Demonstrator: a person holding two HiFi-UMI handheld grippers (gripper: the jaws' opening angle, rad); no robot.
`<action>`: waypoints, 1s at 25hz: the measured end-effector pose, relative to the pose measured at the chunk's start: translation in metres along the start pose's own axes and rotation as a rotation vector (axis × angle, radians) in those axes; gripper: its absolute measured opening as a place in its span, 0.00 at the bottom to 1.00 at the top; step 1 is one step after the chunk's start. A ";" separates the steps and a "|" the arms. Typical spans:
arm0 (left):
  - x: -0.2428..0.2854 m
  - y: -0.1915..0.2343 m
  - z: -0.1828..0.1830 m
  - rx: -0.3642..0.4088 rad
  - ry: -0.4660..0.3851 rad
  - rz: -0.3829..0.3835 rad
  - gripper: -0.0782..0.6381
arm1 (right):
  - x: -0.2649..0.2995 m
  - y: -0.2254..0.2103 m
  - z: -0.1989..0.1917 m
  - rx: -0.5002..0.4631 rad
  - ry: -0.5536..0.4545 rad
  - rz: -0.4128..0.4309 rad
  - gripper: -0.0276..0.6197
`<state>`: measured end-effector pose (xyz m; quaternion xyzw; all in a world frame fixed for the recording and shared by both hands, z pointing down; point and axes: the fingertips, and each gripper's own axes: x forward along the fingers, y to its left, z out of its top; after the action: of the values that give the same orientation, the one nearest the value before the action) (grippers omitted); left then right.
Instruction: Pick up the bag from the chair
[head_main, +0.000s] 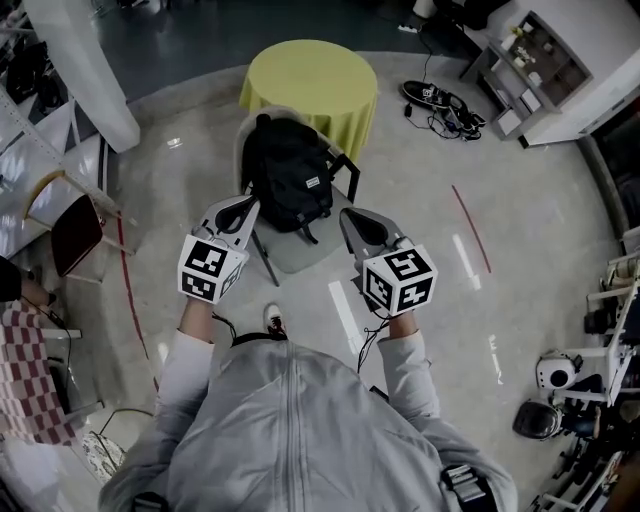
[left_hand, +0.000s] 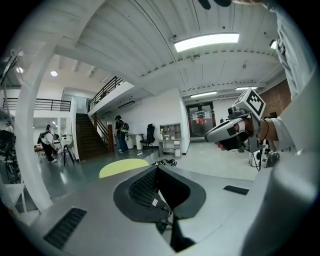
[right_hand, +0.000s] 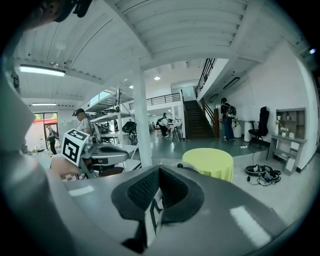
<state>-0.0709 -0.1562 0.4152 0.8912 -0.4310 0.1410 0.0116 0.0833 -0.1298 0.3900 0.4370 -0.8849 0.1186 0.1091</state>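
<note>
Grey sleeves (head_main: 185, 365) nearest. Left gripper (head_main: 243, 207), right gripper (head_main: 352, 220): jaws pressed together, nothing held, either side of chair (head_main: 305, 250). Black bag (head_main: 285, 180) upright on seat. Yellow table (head_main: 310, 85) behind.

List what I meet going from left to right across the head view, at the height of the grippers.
red chair → left gripper → bag → right gripper → red floor line

I hold my left gripper (head_main: 247, 205) and right gripper (head_main: 347, 215) out ahead, side by side, apart, each with jaws pressed together, empty.
</note>
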 end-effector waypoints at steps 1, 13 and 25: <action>0.007 0.009 0.000 -0.004 0.004 -0.003 0.12 | 0.010 -0.004 0.003 0.004 0.006 0.004 0.05; 0.065 0.094 -0.047 -0.158 0.114 0.055 0.12 | 0.083 -0.057 0.006 0.071 0.049 -0.044 0.06; 0.151 0.150 -0.129 -0.252 0.291 0.047 0.19 | 0.196 -0.131 -0.039 0.109 0.216 0.073 0.27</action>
<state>-0.1292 -0.3475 0.5635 0.8426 -0.4597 0.2137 0.1819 0.0752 -0.3417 0.5005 0.3947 -0.8755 0.2167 0.1753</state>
